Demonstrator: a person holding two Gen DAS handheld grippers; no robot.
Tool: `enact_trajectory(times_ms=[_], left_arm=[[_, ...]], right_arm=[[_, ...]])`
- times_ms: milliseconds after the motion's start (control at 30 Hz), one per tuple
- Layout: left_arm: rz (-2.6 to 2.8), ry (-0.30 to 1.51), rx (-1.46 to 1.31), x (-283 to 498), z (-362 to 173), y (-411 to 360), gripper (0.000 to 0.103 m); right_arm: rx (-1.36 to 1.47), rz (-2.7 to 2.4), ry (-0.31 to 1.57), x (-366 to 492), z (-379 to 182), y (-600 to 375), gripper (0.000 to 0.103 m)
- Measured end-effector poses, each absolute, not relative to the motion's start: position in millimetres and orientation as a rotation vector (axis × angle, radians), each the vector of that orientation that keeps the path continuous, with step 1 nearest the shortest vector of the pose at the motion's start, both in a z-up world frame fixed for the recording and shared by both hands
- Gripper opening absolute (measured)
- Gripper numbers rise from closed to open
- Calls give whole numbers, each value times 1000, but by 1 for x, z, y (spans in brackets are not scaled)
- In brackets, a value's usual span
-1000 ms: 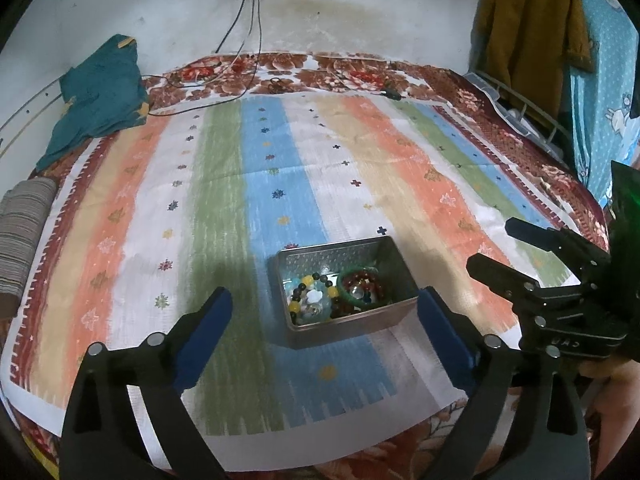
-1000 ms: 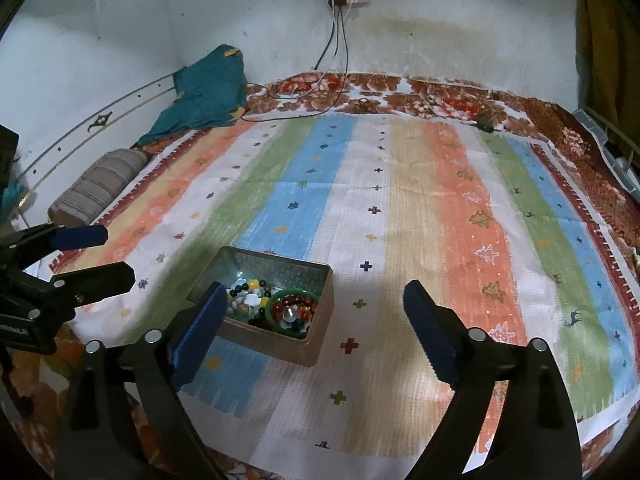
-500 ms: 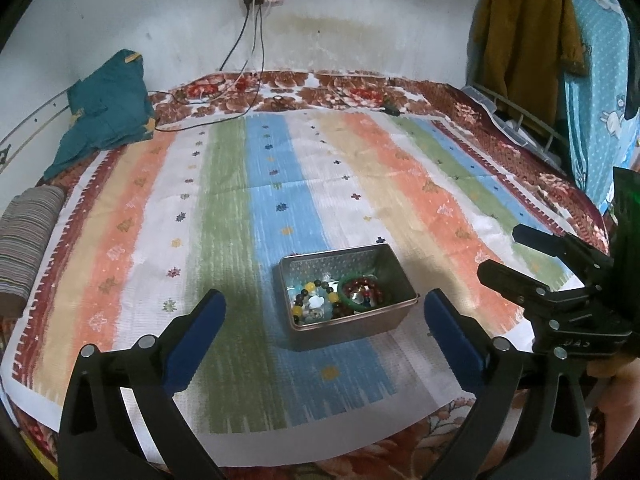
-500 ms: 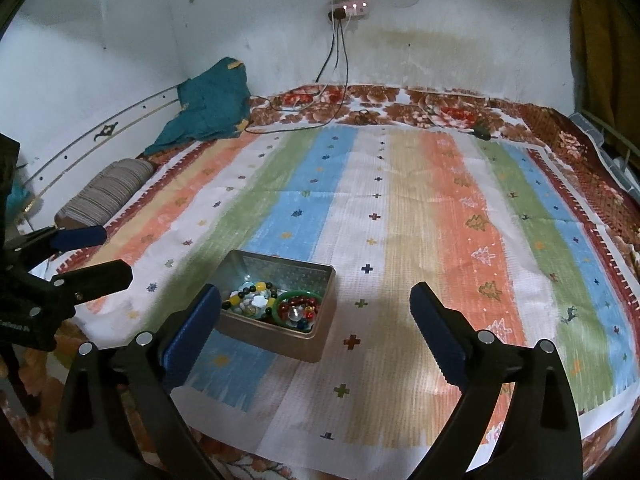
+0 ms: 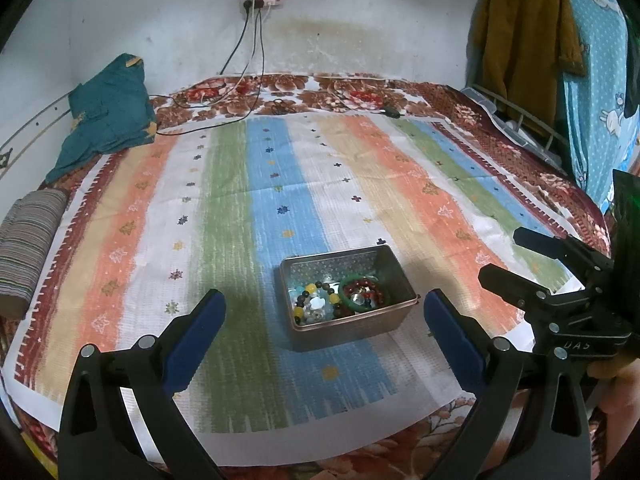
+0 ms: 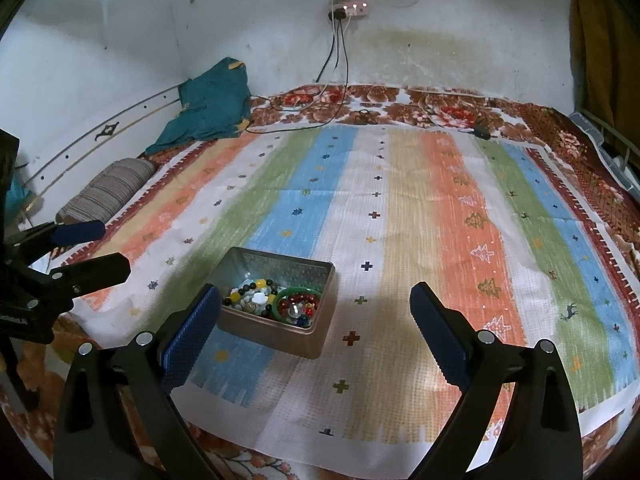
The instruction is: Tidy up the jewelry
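An open metal tin (image 5: 394, 320) (image 6: 280, 338) sits on the striped cloth near its front edge. Inside lie a green bangle (image 5: 352, 304) (image 6: 280, 300), a red bead bracelet (image 5: 370, 290) (image 6: 298, 306) and a yellow-and-dark bead bracelet (image 5: 316, 300) (image 6: 250, 292). My left gripper (image 5: 324, 320) is open and empty, held above and just short of the tin. My right gripper (image 6: 314, 312) is open and empty, with its left finger beside the tin. Each gripper shows in the other's view, the right one (image 5: 520, 256) and the left one (image 6: 96, 248).
The striped cloth (image 5: 260, 200) covers a floral bedspread (image 5: 320, 92). A teal garment (image 5: 108, 120) and a striped bolster (image 5: 24, 240) lie at the left. Cables (image 5: 240, 92) run from a wall socket. A metal rack (image 5: 520, 128) and hanging clothes (image 5: 528, 28) stand at the right.
Both grippers have drawn back and risen a little from the tin, which looks smaller and farther. Both stay open and empty.
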State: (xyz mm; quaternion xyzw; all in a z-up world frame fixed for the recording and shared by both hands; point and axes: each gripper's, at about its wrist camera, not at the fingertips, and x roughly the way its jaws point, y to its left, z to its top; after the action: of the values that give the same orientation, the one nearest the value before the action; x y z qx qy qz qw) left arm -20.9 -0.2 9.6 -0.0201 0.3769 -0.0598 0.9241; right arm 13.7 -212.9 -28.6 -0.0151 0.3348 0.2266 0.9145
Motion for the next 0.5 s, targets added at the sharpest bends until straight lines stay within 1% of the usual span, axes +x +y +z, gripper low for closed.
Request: enact_trajectory(times_ms=[500], left_arm=[[-99, 769, -37, -20, 13, 3, 97]], right_arm=[[-27, 470, 708, 15, -29, -212, 96]])
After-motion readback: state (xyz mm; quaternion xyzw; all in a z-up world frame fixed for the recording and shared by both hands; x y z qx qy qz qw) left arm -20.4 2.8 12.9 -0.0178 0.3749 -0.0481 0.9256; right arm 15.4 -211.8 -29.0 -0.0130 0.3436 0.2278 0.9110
